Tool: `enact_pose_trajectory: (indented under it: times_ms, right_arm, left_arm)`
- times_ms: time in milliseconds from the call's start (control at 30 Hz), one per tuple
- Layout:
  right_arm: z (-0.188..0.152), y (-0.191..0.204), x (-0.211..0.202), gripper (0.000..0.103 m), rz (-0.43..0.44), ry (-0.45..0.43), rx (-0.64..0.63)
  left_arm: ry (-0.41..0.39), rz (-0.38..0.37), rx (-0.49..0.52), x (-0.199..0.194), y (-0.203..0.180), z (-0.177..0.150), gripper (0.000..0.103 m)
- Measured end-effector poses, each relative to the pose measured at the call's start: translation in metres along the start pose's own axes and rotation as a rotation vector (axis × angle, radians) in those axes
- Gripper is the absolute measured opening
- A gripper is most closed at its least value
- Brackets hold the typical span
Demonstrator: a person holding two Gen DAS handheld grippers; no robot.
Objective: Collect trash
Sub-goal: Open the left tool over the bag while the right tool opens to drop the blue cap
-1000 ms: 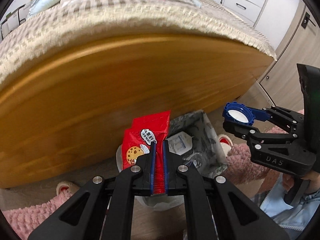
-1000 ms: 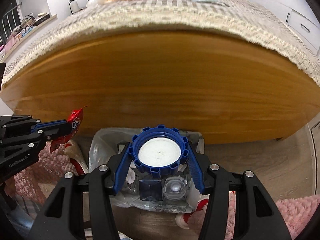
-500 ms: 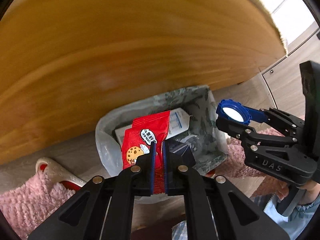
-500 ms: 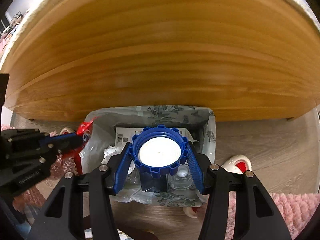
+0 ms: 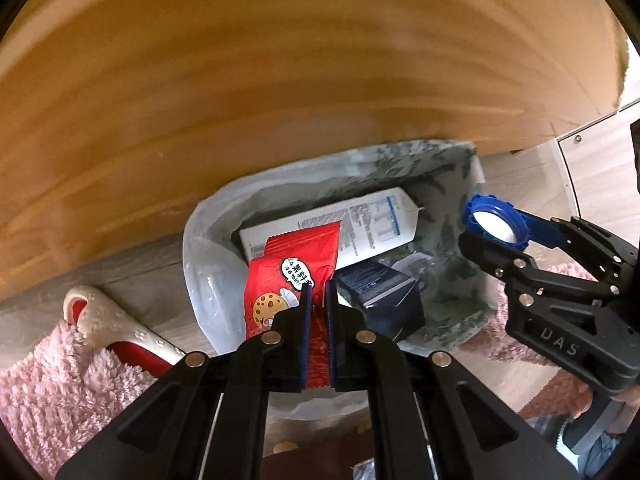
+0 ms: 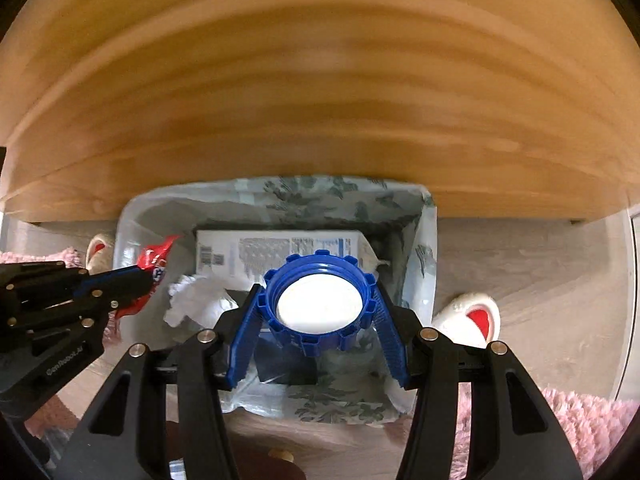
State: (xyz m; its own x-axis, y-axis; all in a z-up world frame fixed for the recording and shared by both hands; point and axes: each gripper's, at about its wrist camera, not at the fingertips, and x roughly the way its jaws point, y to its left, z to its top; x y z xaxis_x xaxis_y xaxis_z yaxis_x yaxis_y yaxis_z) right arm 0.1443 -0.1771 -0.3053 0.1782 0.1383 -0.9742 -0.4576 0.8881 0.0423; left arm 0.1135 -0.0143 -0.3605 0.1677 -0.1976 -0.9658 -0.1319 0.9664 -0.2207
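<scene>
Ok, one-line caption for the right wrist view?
Right gripper holds a blue lid above the lined trash bin; left gripper brings a red wrapper.

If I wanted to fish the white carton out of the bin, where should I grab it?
Grab the white carton across its narrow thickness near the pointed end, coming straight down from above. It lies flat on its side along the back of the bin, and the dark box and crumpled paper crowd its front edge.
</scene>
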Motion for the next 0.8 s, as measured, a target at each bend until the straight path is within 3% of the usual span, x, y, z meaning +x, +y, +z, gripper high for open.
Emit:
enact_pose_trajectory:
  times_ms: [367, 800]
  right_arm:
    - [-0.016, -0.028, 0.029, 0.053, 0.0, 0.192, 0.105]
    - [-0.027, -0.031, 0.053, 0.053, -0.021, 0.303, 0.132]
  left_arm:
    - [0.043, -0.018, -0.004, 0.011, 0.002, -0.003, 0.004]
    - [0.067, -0.054, -0.006, 0.019, -0.004, -0.002, 0.006]
